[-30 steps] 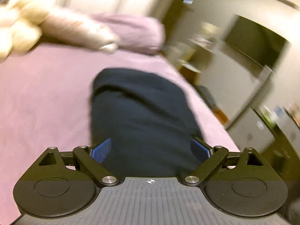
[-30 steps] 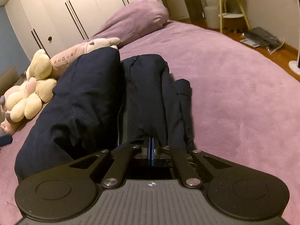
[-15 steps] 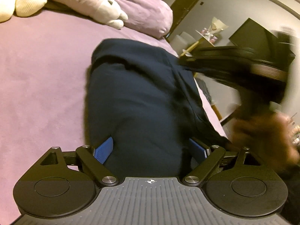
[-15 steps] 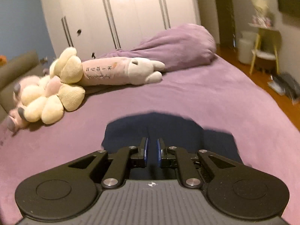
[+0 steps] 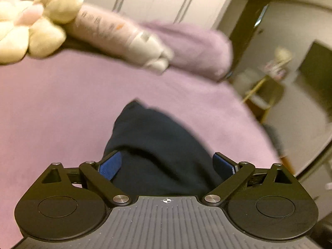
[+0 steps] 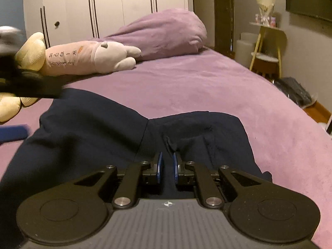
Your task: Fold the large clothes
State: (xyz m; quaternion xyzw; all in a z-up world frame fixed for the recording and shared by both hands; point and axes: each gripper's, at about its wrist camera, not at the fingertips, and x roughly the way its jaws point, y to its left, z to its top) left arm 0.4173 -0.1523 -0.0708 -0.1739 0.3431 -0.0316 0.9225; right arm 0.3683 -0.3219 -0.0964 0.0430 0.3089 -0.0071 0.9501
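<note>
Two tongs over one dark navy garment (image 6: 93, 132) on the purple bed (image 6: 207, 87).
Left tongs (image 5: 167, 164) stand wide, just opening further, garment between the pads; right tongs (image 6: 166, 166) nearly closed, gripping nothing. Beyond: plush toy (image 6: 91, 58), pillow (image 6: 166, 33).

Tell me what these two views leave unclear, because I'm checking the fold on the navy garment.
- Navy garment, right wrist view: its near edge is hidden behind the right gripper.
- Garment in the left wrist view: motion blur smears its folds, and the left gripper covers its near part.
- Long plush toy, left wrist view: its print is blurred.
</note>
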